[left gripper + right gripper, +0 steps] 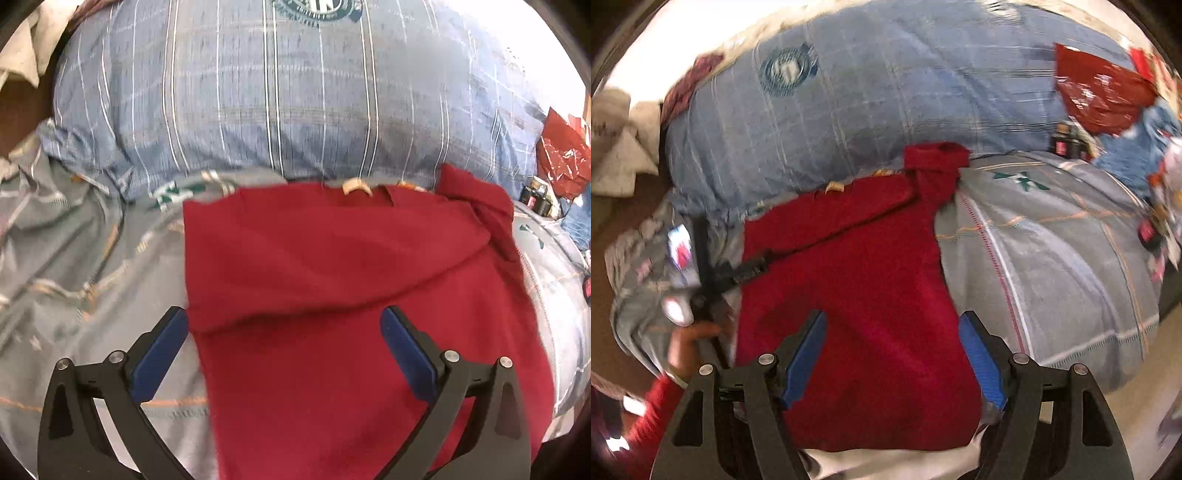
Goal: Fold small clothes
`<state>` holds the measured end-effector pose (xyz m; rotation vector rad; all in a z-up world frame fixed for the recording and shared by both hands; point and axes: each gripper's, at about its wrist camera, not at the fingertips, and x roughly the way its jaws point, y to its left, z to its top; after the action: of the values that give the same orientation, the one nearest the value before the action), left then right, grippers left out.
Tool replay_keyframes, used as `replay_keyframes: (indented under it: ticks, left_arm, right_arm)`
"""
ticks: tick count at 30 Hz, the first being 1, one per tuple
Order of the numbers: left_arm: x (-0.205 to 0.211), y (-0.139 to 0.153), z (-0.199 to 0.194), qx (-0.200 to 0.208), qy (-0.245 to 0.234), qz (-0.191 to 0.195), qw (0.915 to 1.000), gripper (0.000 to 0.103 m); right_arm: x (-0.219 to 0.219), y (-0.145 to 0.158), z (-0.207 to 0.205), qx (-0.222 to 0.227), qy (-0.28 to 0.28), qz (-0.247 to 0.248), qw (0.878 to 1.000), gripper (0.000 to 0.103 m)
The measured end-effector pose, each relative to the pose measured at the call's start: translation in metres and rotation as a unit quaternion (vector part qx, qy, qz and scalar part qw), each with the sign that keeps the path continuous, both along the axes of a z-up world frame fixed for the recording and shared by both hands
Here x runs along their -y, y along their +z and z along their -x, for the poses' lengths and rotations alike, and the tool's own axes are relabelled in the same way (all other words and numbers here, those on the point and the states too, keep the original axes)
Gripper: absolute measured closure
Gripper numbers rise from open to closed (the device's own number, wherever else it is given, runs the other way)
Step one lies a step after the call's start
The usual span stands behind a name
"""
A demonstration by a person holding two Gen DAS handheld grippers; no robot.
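A dark red knit garment (332,280) lies spread on the grey patterned bed cover (92,258), its far edge near a blue striped pillow (280,96). The left gripper (284,328) and right gripper (892,332) hover over its near part, jaws apart and empty.

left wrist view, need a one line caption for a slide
Open left tool hovering above a partly folded red shirt spread on a grey patterned bedsheet, blue plaid pillow behind.
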<state>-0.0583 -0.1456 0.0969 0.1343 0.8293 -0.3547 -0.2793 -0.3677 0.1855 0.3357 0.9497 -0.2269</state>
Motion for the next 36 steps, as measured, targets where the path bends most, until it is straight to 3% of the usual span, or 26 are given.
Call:
replay_keyframes:
  ticks: [5,9,13,18,21,24,26,28,32,36]
  left_arm:
    - [-0.017,0.031,-0.013,0.02,0.001,0.018,0.9996,0.0]
    - [-0.028,0.033,-0.038,0.019,0.018,0.013,0.9996,0.0]
    - [-0.033,0.014,-0.057,0.013,0.039,0.017,0.999,0.0]
    - [-0.034,-0.028,-0.081,-0.06,0.045,0.024,0.9969,0.0]
    - [-0.028,-0.044,-0.091,-0.077,0.056,0.008,0.9955,0.0]
    - [-0.019,-0.055,-0.09,-0.079,0.048,-0.026,0.9953,0.0]
    - [-0.016,-0.059,-0.088,-0.081,0.04,-0.039,0.9951,0.0]
    - [-0.015,-0.058,-0.087,-0.08,0.04,-0.041,0.9952,0.0]
    - [-0.019,-0.047,-0.085,-0.072,0.042,-0.017,0.9964,0.0]
    - [-0.025,-0.039,-0.087,-0.064,0.048,-0.004,0.9968,0.0]
  right_arm:
    - [0.01,-0.037,-0.042,-0.016,0.03,-0.008,0.999,0.027]
    - [0.021,-0.065,-0.082,-0.026,0.044,-0.026,0.998,0.027]
    - [0.031,-0.079,-0.126,-0.017,0.052,-0.013,0.998,0.028]
    - [0.049,-0.086,-0.193,0.015,0.058,-0.02,0.998,0.03]
    - [0.059,-0.103,-0.232,0.008,0.07,-0.005,0.998,0.038]
    - [0.069,-0.135,-0.254,-0.035,0.075,-0.006,0.997,0.04]
    - [0.071,-0.133,-0.252,-0.029,0.101,0.013,0.994,0.043]
    - [0.08,-0.12,-0.245,-0.03,0.114,0.003,0.993,0.04]
    - [0.123,-0.074,-0.221,0.037,0.065,0.041,0.996,0.033]
    - [0.133,-0.07,-0.237,0.018,0.078,0.094,0.992,0.033]
